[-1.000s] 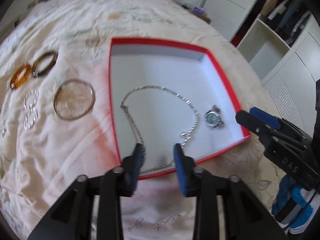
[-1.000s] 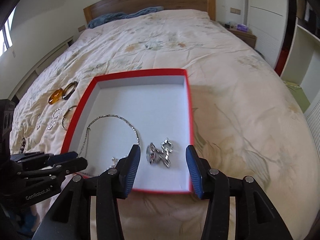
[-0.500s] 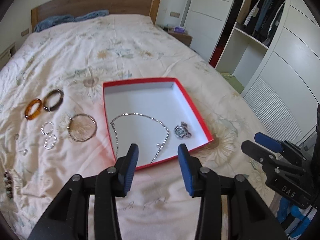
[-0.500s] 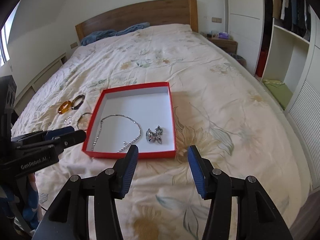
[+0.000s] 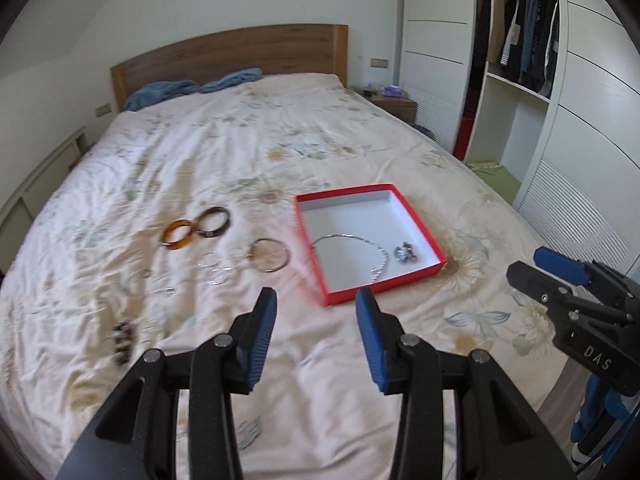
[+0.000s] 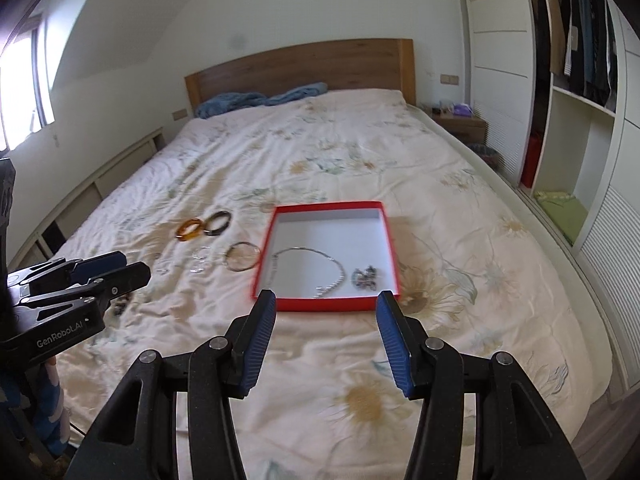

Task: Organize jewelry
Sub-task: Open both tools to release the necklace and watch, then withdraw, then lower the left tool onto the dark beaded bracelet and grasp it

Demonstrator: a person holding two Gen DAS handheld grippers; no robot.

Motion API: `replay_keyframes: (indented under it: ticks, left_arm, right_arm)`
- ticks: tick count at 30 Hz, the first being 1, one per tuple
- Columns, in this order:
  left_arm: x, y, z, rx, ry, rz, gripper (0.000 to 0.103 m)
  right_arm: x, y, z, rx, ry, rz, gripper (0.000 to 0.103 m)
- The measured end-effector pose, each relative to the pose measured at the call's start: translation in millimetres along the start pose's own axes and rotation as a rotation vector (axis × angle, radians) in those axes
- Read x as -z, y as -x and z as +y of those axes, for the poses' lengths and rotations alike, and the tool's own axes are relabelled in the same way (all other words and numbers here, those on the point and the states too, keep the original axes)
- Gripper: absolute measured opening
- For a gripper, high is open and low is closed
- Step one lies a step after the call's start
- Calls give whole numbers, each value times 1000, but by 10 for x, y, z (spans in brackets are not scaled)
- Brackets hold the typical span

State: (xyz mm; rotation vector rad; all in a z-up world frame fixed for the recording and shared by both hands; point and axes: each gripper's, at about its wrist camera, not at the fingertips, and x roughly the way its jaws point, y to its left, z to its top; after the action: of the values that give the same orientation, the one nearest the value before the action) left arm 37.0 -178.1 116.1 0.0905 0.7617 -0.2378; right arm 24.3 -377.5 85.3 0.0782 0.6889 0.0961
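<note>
Bedding in pale cream with a faded flower print covers the wide bed (image 5: 240,152), creased all over, with a wooden headboard (image 5: 228,54) and a crumpled blue blanket (image 5: 192,86) at the far end, a small nightstand (image 5: 394,102) beside it and white wardrobes (image 5: 436,48) with an open bay of hanging clothes along the right wall. Left to right on the cover lie a dark beaded bracelet (image 5: 122,340), blurred; an amber bangle (image 5: 179,234) touching a dark mottled bangle (image 5: 214,222), both thick and glossy; two thin silvery rings (image 5: 216,268) close together; and one larger thin metal hoop (image 5: 270,255). Just right of the hoop sits a shallow square red box (image 5: 416,224) with a white inside, holding one silver chain necklace (image 5: 352,244) in a loose loop and one small dark sparkly cluster (image 5: 406,254) near its right wall. Above the near bedding the left claw (image 5: 316,336) hangs spread, its ribbed blue pads pinching nothing. At the right the right claw (image 6: 326,338) is likewise spread and empty, well short of the box.
</note>
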Motion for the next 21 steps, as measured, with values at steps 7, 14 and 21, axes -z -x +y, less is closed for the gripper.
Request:
replay_keyframes:
  ticks: [7, 14, 21]
  left_arm:
    - [157, 436, 332, -53, 21, -40, 39]
    - [263, 669, 604, -73, 59, -67, 39]
    - [313, 707, 748, -84, 83, -70, 39]
  right_arm:
    - [63, 235, 392, -45, 35, -22, 52]
    - [110, 301, 729, -82, 79, -15, 52]
    - [121, 316, 918, -99, 108, -6, 52]
